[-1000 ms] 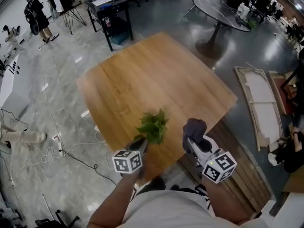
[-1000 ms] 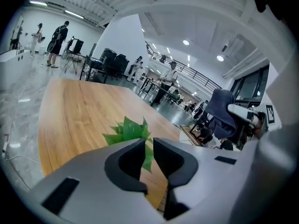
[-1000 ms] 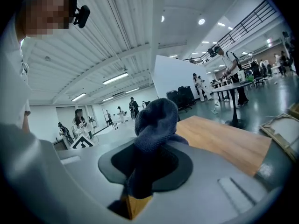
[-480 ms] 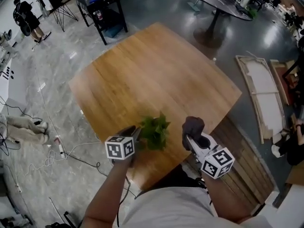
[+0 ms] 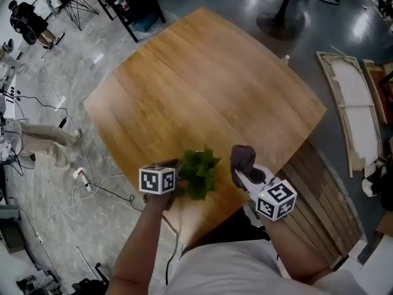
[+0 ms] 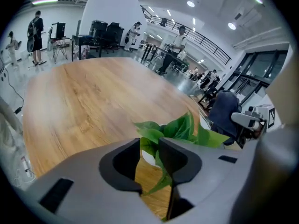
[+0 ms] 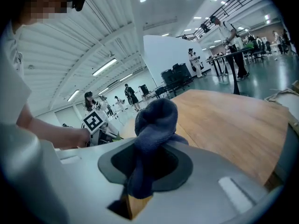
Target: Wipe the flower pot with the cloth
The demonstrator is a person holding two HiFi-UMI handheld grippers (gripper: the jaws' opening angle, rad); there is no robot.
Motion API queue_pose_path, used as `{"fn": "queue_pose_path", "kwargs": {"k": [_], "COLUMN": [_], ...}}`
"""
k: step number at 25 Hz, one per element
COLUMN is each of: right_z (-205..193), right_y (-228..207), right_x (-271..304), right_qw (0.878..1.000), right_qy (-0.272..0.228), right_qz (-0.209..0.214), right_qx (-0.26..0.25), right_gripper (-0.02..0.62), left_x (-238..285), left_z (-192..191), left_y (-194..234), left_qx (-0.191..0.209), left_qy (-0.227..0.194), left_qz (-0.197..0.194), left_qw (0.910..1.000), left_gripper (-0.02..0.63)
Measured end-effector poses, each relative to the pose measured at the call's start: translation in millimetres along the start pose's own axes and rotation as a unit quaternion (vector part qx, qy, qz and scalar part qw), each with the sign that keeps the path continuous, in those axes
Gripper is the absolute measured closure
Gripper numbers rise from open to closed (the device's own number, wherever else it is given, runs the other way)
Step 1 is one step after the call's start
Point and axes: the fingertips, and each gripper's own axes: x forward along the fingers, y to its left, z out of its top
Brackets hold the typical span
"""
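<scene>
**Potted plant between parted jaws, cloth clamped**

The small white flower pot with green leaves (image 6: pixel 148 158) is seen near the 6 o'clock edge of the light wooden table (image 5: pixel 202 85). At its 9 o'clock the left gripper (image 5: pixel 177 171) is held. Its jaws have just been opening and are spread wide, with leaves and pot rim between them but not pressed. At 3 o'clock, the dark blue-grey cloth (image 5: pixel 244 158) is clamped, bunched, in the closed right gripper (image 7: pixel 150 160).

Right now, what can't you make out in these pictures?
Flower pot: head view, leaves cover it; left gripper view, only a white sliver shows.
Cloth: right gripper view, lower end hidden between the right gripper's jaws.
Background people: every view, too small.
</scene>
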Motion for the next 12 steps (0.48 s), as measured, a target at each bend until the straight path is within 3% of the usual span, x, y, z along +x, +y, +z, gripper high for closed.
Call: {"fn": "queue_pose_path", "kwargs": {"k": [6,12], "right_z": [-36,-62], "right_y": [-21,-39], "right_x": [41,78], "right_qw": [0.997,0.991], "right_qy": [0.052,0.088], "right_qz": [0.032,0.061], "right_qx": [0.04,0.078], "right_gripper": [0.528,0.528], "left_x": [23,37], "left_z": [-9,4], "left_y": [2,2], "left_qx": [-0.02,-0.052], "left_qy": [0.035,0.012], "left_qz": [0.001,-0.003], "left_qw": [0.9992,0.9986], "left_gripper": [0.494,0.497]}}
